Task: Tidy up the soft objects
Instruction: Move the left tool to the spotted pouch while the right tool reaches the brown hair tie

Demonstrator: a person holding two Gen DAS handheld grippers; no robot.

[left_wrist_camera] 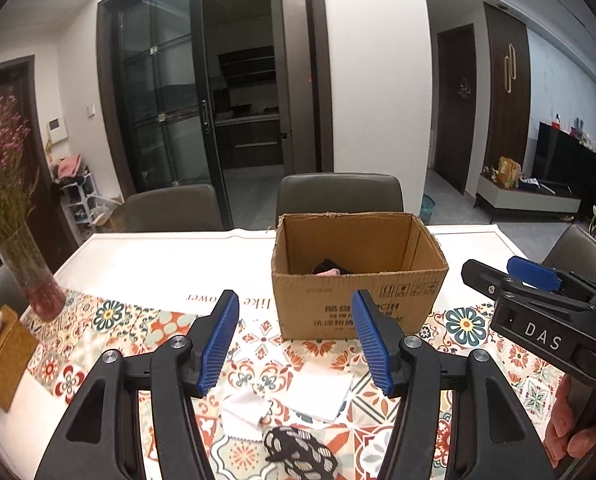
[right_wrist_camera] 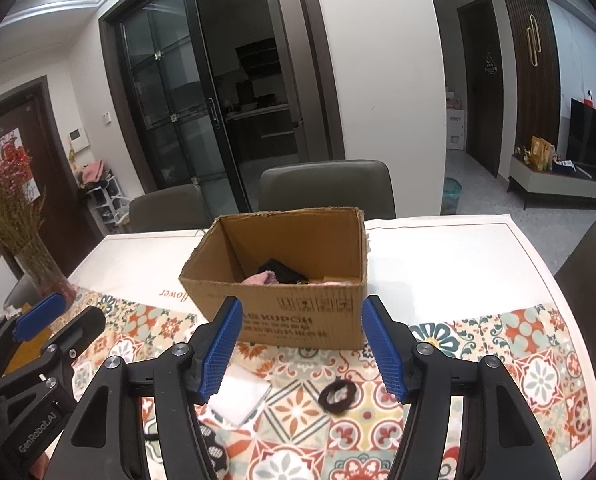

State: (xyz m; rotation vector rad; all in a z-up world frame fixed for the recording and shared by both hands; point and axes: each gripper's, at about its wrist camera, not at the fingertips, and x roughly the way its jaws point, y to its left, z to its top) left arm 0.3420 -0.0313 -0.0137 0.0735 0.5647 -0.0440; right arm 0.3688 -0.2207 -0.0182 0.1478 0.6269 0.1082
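Open left gripper (left_wrist_camera: 295, 340), cardboard box (left_wrist_camera: 358, 300), cloths (left_wrist_camera: 320, 394)

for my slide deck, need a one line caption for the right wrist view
Open right gripper facing a cardboard box, black hair tie below.

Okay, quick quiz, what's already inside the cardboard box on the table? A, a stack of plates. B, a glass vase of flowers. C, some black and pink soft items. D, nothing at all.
C: the right wrist view shows black and pink soft items lying on the floor of the open cardboard box.
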